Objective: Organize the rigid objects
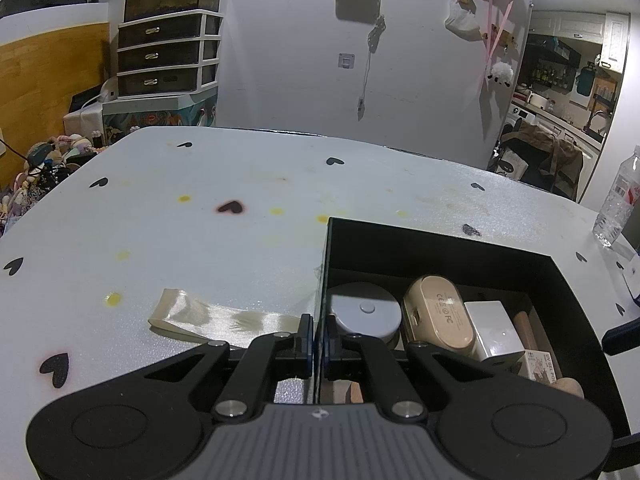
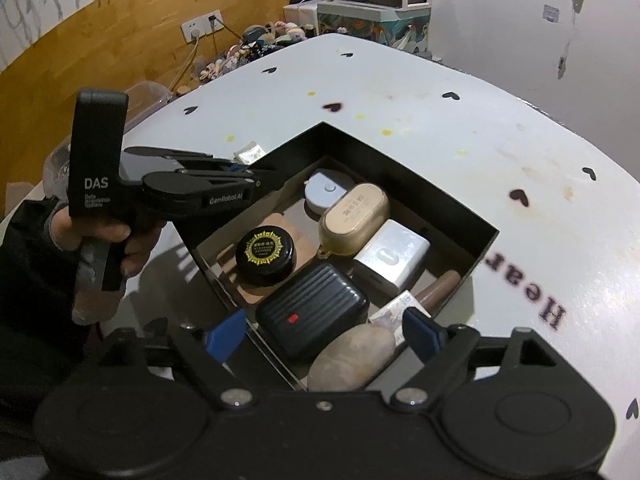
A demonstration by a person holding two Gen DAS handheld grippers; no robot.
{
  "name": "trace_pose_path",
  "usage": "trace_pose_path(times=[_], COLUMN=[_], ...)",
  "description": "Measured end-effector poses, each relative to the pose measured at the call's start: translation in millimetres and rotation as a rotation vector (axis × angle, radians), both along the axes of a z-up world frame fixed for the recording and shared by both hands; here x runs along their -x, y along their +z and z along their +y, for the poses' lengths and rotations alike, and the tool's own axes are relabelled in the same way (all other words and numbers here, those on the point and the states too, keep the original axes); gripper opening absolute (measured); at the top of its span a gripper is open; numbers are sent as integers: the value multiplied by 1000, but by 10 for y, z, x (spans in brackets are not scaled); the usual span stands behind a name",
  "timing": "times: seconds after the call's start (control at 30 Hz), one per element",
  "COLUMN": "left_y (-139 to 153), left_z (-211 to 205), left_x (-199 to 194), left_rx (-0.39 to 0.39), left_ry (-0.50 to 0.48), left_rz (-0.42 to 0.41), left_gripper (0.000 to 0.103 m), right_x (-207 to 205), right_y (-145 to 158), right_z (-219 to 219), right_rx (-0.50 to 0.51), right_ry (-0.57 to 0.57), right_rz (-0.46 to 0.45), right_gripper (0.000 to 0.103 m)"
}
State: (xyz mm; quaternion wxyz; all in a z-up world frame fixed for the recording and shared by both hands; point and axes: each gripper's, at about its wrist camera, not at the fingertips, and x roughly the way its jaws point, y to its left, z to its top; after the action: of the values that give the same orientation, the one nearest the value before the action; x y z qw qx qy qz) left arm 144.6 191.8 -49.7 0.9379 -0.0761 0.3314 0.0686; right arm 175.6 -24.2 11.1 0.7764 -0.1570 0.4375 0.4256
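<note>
Rigid objects already filled the black box (image 2: 472,248); nothing loose remained on the table (image 1: 240,240). The left gripper (image 1: 318,340) clamped the box wall; the right gripper (image 2: 324,332) hung apart, empty.

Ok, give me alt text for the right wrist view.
Open right tongs hover over a black box on a white table, above a ribbed black case and a tan stone. The left tongs clamp the box's wall.
</note>
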Motion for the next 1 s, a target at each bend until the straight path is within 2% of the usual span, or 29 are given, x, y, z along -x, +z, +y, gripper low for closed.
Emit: trace_pose_path(times=[0.17,0.47,0.6,0.83,1.0], left_y=[-1,3,7,27,91], left_z=[-2,0,-7,-5,5], left_x=[2,2,4,22,74], left_rx=[-2,-4,-9,-14,-15], left_ry=[0,-1,-3,-14,-19], left_rz=[1,1,1,-4,-29], left_gripper=[4,4,4,4,5], right_x=[63,243,337,492,668], right_y=[18,101,19,-69,-81], right_z=[-44,-286,-378,-501,-487], right_rx=[-15,-127,-163,-209,-241], right_ry=[-52,-213,-282,-393,-455], right_rz=[-31,-76,-68,-118,-225], right_gripper=[95,97,98,98,99])
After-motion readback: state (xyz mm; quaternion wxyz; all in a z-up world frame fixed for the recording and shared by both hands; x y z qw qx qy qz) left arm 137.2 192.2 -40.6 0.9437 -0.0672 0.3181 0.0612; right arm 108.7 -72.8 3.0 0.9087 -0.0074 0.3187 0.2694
